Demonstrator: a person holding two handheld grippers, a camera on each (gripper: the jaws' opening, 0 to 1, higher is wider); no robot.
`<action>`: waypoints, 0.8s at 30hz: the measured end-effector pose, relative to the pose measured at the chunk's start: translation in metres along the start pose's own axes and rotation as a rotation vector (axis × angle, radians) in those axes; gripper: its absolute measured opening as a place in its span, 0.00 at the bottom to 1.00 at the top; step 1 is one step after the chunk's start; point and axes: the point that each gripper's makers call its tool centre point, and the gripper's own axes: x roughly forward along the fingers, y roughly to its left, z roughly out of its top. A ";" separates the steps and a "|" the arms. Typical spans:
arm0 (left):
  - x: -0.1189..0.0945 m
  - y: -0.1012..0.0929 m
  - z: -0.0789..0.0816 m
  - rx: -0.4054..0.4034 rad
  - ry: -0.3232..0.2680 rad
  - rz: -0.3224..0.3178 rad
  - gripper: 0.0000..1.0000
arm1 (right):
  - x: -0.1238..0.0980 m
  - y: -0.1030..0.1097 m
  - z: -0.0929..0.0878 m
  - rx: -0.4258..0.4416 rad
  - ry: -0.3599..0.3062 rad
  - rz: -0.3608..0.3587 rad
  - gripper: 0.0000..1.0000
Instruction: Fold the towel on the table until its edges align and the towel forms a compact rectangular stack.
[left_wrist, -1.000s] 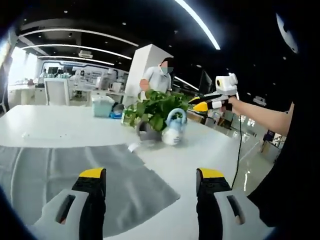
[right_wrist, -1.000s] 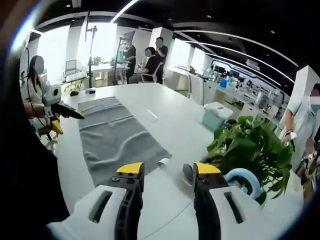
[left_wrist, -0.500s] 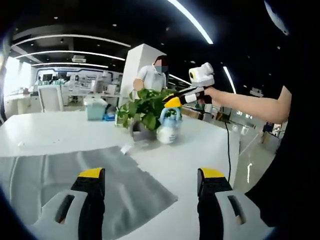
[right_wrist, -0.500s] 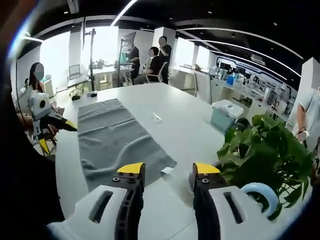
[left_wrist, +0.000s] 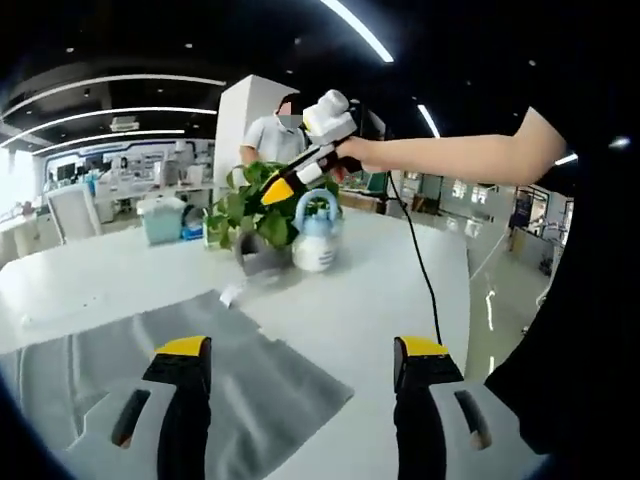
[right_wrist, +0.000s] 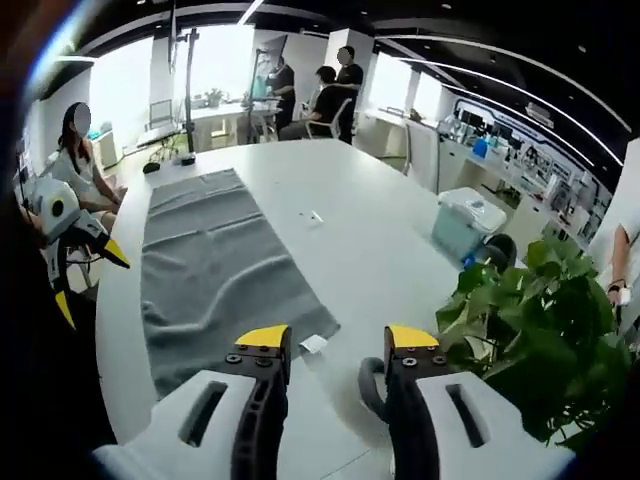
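Bench, white and wide, carries a grey towel spread flat and unfolded along its near edge. Beside it stands a leafy potted plant with a small white spray bottle. Left claw and right claw hover above, jaws apart, gripping nothing.

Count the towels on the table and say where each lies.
1: a grey towel lies spread flat on the white table, ahead of both grippers. Others may be hidden.
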 end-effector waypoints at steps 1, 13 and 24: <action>0.000 -0.001 -0.001 0.005 0.003 -0.011 0.78 | 0.006 0.001 -0.002 0.005 0.012 0.011 0.35; 0.016 0.008 -0.015 -0.012 0.065 -0.056 0.78 | 0.052 0.006 -0.029 0.024 0.146 0.072 0.35; 0.033 -0.005 -0.040 0.033 0.148 -0.130 0.78 | 0.079 0.012 -0.049 0.001 0.243 0.123 0.38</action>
